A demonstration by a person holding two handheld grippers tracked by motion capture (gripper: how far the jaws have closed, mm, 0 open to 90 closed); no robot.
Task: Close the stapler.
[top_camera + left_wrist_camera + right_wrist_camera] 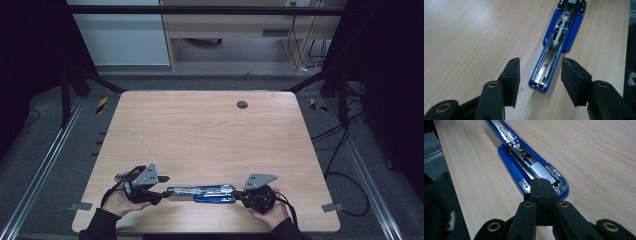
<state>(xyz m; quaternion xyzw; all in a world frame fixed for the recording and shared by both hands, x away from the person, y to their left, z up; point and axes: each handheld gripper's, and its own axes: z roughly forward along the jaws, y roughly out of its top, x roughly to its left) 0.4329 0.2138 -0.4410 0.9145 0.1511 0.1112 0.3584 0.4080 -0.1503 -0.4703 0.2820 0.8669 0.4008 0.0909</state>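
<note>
Left tool [539,82] gapes around the open stapler [554,57]'s tip; right tool [541,188], closed and empty, presses its rear. A slip could spill staples [541,168].

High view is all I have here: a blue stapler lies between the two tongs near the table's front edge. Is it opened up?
Observer: Yes. The left gripper view shows the stapler opened out flat, its metal staple channel bare and facing up.
Operator: Are the left tongs gripping it?
Observer: No. The left tongs stand open, with the stapler's narrow end between the pads and a gap on both sides.
Operator: And the right tongs?
Observer: In the right gripper view the right tongs are shut, pads together, their tip over the stapler's rounded end; whether they touch it I cannot tell.
Operator: Any staples loaded?
Observer: Yes, a strip of staples sits in the channel just ahead of those tongs.
</note>
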